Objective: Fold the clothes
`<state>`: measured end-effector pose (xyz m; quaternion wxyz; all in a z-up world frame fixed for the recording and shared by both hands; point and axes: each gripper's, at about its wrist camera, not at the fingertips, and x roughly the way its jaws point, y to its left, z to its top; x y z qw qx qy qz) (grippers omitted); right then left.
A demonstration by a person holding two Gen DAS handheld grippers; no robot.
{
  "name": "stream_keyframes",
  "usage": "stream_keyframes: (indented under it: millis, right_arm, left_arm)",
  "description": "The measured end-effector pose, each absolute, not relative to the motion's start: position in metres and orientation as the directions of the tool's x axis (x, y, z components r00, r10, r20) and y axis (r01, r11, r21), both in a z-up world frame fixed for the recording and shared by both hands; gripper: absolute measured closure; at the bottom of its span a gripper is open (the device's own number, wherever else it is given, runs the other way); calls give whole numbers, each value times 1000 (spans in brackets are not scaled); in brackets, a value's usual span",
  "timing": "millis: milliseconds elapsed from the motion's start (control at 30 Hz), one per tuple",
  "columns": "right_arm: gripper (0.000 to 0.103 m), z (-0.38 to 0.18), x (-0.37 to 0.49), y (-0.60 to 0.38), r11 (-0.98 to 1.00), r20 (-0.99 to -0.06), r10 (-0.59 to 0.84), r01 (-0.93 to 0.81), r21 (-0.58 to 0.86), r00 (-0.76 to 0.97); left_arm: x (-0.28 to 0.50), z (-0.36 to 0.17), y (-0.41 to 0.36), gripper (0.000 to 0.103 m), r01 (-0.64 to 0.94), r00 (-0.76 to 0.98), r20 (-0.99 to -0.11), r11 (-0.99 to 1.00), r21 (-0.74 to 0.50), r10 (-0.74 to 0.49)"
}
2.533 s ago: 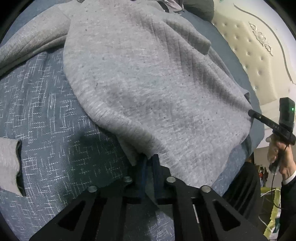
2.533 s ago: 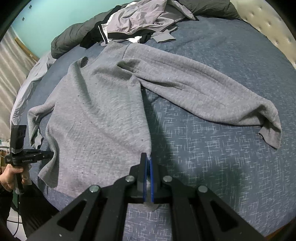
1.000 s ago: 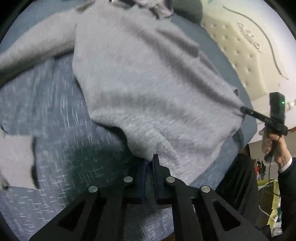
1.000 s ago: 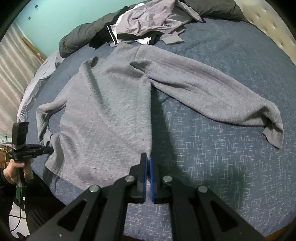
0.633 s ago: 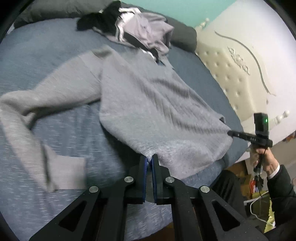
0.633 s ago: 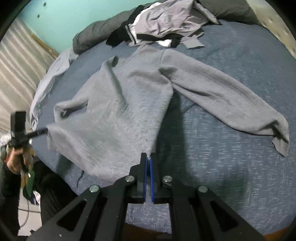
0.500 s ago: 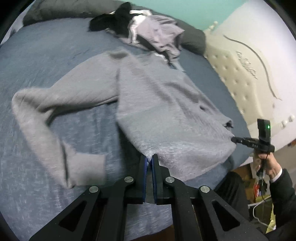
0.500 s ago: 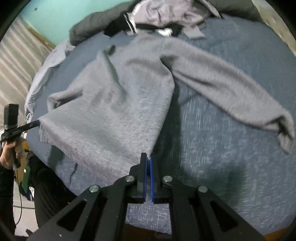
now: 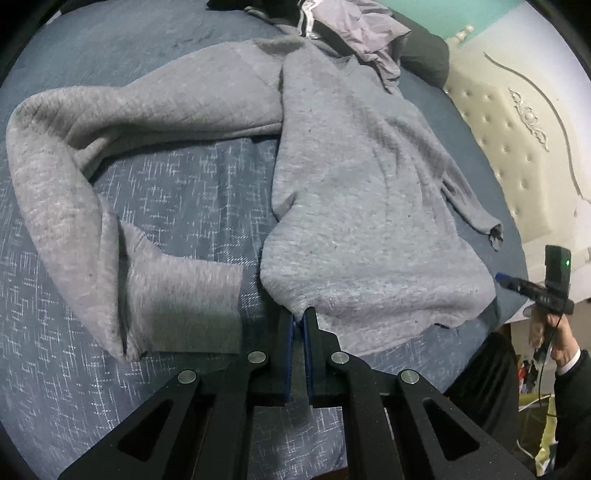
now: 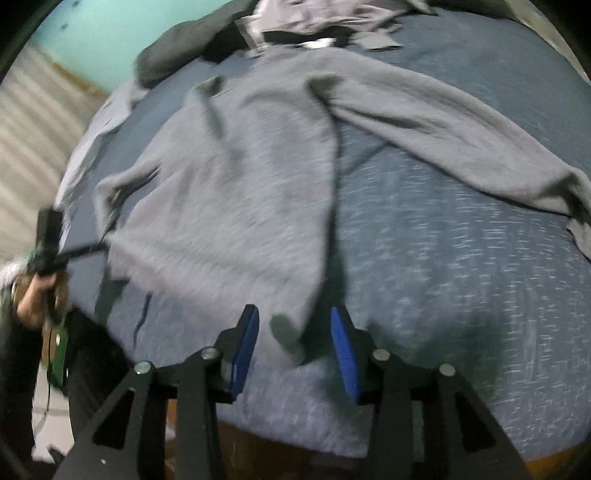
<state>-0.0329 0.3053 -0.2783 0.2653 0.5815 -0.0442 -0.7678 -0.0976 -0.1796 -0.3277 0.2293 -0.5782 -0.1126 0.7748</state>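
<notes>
The grey sweatshirt (image 9: 369, 206) lies face-flat on the bed (image 9: 177, 192), its body spread over the blue patterned cover and its lower hem at the near edge of the mattress. In the left wrist view, the left sleeve (image 9: 66, 177) runs out from the shoulder, bends down and doubles back so that its cuff (image 9: 184, 306) lies just beside the hem corner. The left gripper (image 9: 299, 317) has its jaws pinched narrow on that left hem corner, with cloth visibly drawn up between the blue pads.

At the far side of the bed a pile of other clothes (image 9: 354, 29) touches the collar area. The padded headboard (image 9: 517, 147) stands to the right.

In the right wrist view, which is motion-blurred, the right gripper (image 10: 295, 339) has its jaws opening. The right hem corner lies between the blue pads (image 10: 245, 347), but neither pad appears to press on it; the cloth seems to be dropping free. The right sleeve (image 10: 461, 147) extends well out across the cover.

Handling notes: the garment is a soft, limp knit of moderate weight. It holds no shape, drapes from any pinch point, and drags on the textured cover instead of sliding freely. Take hold at seamed edges: hem corners, cuffs, shoulder seams. These are the thicker points and should resist slipping from narrow pads. The sleeves likely need folding inward first.
</notes>
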Motion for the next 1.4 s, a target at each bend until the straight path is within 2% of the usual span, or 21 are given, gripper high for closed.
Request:
stream_keyframes:
  millis: [100,333,500,533,567,633,667,700,767,1133,1400]
  right_arm:
    - [53,-283,-22,293,-830,-872,-466,418,370,-153]
    - [52,-307,-19,280,-839,-902,-416,431,332,-116]
    - [52,-315,-20,272,-844,-916,-382,451,290,-125]
    - [55,-316,-20,270,-842,-915,-383,454,291,-124]
    - [66,-317,-20,269,-843,-915,-383,454,289,-128]
    - [81,-318,-23,270,-841,-911,-392,450,299,-127]
    - [85,-317,-23,269,-840,-907,-400,448,305,-133]
    - [92,-316,-24,269,-839,-903,-407,446,310,-139]
    - [99,-311,-23,268,-834,-894,-422,452,318,-150]
    - [100,-232,-16,284,-784,-848,-494,521,338,-193]
    - [100,-222,-1,294,-771,-849,-501,533,349,-169]
  left_arm:
    - [-90,-321,-178,96,-264,-226,-843,-864,-428,487]
    - [-70,-322,-186,81,-279,-203,-863,-872,-403,463]
    - [-68,-340,-184,80,-265,-186,-878,-883,-387,440]
    - [-69,-342,-183,80,-264,-190,-875,-882,-390,444]
    - [-70,-343,-181,80,-265,-195,-872,-880,-393,448]
    - [-72,-346,-179,81,-269,-201,-866,-876,-400,457]
    - [-73,-347,-177,82,-270,-198,-863,-872,-407,464]
    - [-75,-347,-175,82,-271,-192,-862,-869,-414,470]
    - [-76,-346,-171,98,-278,-184,-862,-866,-415,472]
    - [-64,-273,-185,98,-346,-249,-838,-853,-391,485]
    - [-39,-252,-182,98,-389,-226,-853,-846,-365,471]
